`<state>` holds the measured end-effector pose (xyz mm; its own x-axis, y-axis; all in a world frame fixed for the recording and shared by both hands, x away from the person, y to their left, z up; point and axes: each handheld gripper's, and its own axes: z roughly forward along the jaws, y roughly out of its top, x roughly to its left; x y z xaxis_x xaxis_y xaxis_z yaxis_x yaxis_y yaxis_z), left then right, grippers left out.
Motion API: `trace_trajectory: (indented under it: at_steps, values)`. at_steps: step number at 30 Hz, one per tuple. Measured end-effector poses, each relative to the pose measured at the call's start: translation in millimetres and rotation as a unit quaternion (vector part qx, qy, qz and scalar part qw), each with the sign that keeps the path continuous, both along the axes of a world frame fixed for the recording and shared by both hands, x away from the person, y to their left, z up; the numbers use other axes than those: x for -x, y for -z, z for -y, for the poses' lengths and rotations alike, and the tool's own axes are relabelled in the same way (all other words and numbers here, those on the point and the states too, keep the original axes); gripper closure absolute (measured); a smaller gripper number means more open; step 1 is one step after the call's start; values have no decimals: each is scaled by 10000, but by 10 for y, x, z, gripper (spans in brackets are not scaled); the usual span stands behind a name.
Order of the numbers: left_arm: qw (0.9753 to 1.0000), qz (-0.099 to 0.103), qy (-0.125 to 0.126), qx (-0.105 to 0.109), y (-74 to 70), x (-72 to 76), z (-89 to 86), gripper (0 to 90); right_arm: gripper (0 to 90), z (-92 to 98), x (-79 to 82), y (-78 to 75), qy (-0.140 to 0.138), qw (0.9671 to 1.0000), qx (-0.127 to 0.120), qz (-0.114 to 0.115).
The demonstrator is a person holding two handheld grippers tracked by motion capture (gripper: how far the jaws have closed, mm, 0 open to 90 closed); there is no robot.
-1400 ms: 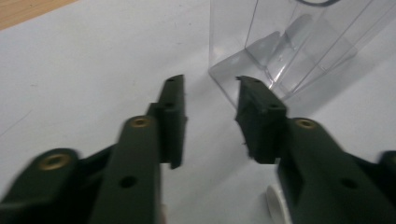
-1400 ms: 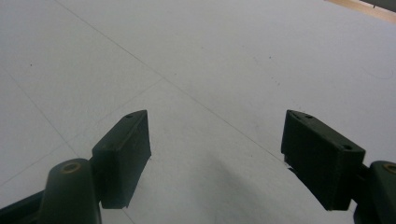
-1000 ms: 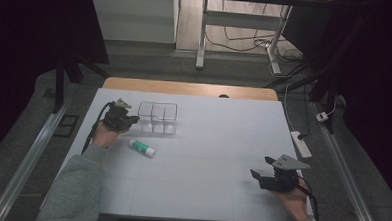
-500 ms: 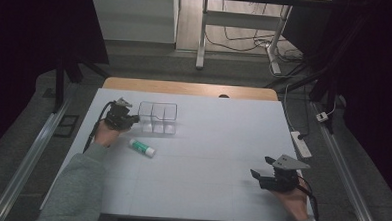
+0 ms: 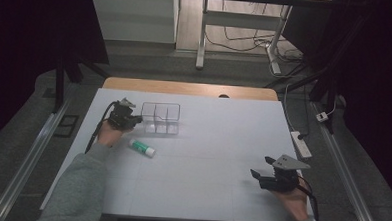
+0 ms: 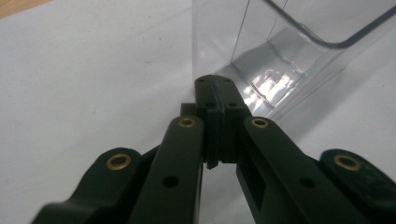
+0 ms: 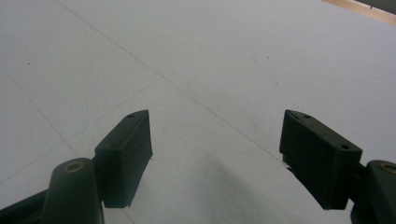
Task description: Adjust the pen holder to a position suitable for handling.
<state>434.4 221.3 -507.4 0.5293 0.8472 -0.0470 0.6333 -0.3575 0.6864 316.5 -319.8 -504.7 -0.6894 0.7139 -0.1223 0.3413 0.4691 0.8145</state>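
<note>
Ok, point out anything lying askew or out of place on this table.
Only the glue stick stands out: it lies on its side, slanted on the white table, outside the clear divided organizer. Nothing looks spilled or damaged.

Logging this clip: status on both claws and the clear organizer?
Left claw shut, tips at the clear organizer, nothing gripped. Right claw open over bare table. Glue stick lies beside the left hand, clear of both.

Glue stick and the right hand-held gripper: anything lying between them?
No. In the high view, bare white table runs from the glue stick to the right hand-held gripper, whose jaws stand open over plain tabletop.
</note>
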Motion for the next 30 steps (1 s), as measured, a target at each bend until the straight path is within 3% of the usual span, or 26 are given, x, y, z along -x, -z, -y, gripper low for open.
trace_trajectory:
  at_steps: [30]
  values:
    - [9997, 22, 251, 42, -34, -92, 477, 892, 268, -6, 11, 0, -29, 10000, 14, 53]
